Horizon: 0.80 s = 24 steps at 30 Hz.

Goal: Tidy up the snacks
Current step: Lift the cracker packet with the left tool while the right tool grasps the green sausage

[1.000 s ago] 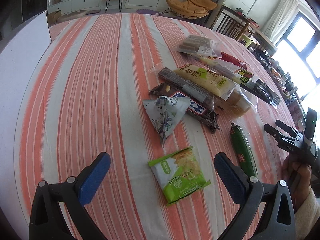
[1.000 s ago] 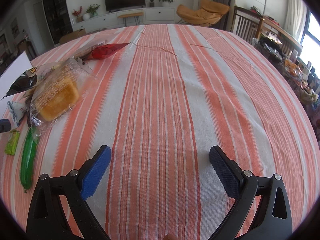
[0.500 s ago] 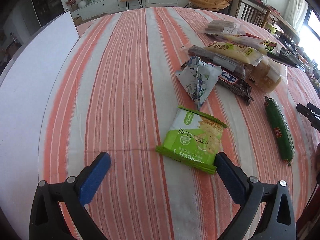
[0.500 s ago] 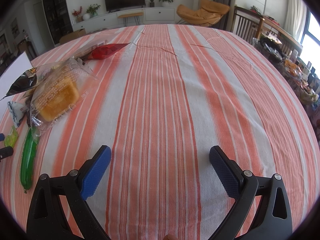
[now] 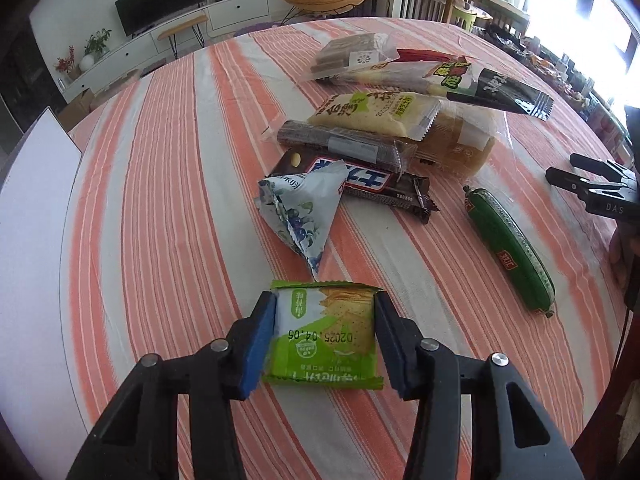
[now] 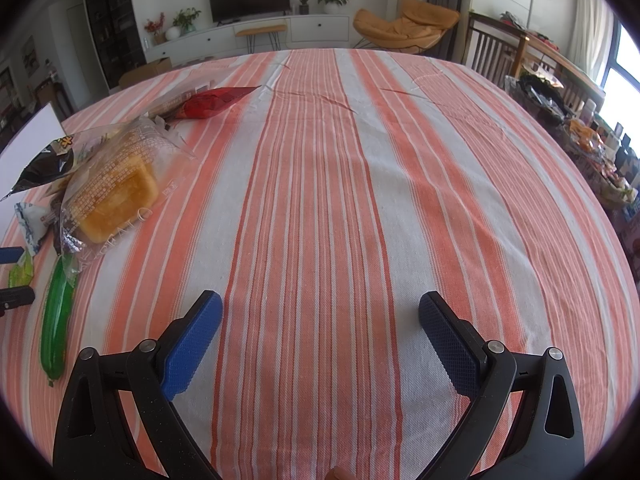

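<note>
My left gripper (image 5: 325,314) is shut on a green cracker packet (image 5: 325,336), pads against its two sides, low over the striped tablecloth (image 5: 168,208). Beyond it lie a blue-flowered triangular pouch (image 5: 304,212), a dark chocolate bar (image 5: 368,184), a yellow cake pack (image 5: 372,114), a clear bread pack (image 5: 460,144) and a green sausage (image 5: 506,252). My right gripper (image 6: 320,316) is open and empty over bare cloth; it also shows at the right edge of the left wrist view (image 5: 592,188). The sausage (image 6: 56,320) and bread pack (image 6: 116,196) lie to its left.
More snack packs lie farther back: a clear wafer pack (image 5: 352,54) and a black pouch (image 5: 508,94). A white board (image 5: 32,240) lies along the table's left side. Chairs (image 6: 500,52) stand past the far right edge. A red pouch (image 6: 216,102) lies far left.
My left gripper has moved forward onto the green cracker packet and closed on it. The right gripper has not moved.
</note>
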Motion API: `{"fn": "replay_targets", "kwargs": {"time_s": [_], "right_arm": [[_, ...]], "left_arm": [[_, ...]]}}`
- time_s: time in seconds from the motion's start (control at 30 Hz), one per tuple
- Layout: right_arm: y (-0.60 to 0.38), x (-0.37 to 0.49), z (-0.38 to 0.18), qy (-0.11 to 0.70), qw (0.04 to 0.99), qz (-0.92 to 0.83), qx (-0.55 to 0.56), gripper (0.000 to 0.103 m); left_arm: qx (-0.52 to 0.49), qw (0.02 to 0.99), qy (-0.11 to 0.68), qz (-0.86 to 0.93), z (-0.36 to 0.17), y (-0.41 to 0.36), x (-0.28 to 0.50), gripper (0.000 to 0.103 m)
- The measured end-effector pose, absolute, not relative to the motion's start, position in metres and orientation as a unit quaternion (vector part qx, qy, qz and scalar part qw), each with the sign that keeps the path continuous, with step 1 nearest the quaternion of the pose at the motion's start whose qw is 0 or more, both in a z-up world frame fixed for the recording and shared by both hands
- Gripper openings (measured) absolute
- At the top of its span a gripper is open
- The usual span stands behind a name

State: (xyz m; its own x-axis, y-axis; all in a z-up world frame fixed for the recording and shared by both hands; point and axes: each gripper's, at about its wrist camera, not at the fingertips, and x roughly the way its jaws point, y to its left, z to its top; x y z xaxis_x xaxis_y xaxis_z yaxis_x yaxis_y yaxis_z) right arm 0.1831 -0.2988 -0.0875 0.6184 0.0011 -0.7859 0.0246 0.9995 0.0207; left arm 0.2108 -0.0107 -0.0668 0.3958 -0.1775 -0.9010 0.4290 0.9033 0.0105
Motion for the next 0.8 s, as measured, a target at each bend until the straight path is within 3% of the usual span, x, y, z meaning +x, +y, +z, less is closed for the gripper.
{"fn": "replay_targets", "kwargs": {"time_s": [0.3,0.43,0.73,0.77,0.8], "right_arm": [[-0.297,0.185,-0.085,0.466,0.885,-0.011,0.017,0.099],[-0.260,0.172,-0.063,0.510,0.846,0.101,0.123,0.097],[-0.125,0.211,-0.070,0.579,0.805,0.130,-0.017,0.094],[-0.116,0.213,-0.073,0.585,0.800,0.129,-0.036,0.086],[-0.110,0.214,-0.075,0.583,0.802,0.114,-0.062,0.072]], "left_arm": [[0.020,0.863,0.486,-0.134,-0.058,0.037,0.160,0.048],[0.007,0.880,0.461,-0.116,-0.054,0.056,0.143,0.048],[0.008,0.879,0.464,-0.109,-0.070,0.077,0.128,0.050],[0.015,0.881,0.461,-0.111,-0.070,0.077,0.127,0.054],[0.022,0.879,0.463,-0.110,-0.070,0.077,0.127,0.057]]}}
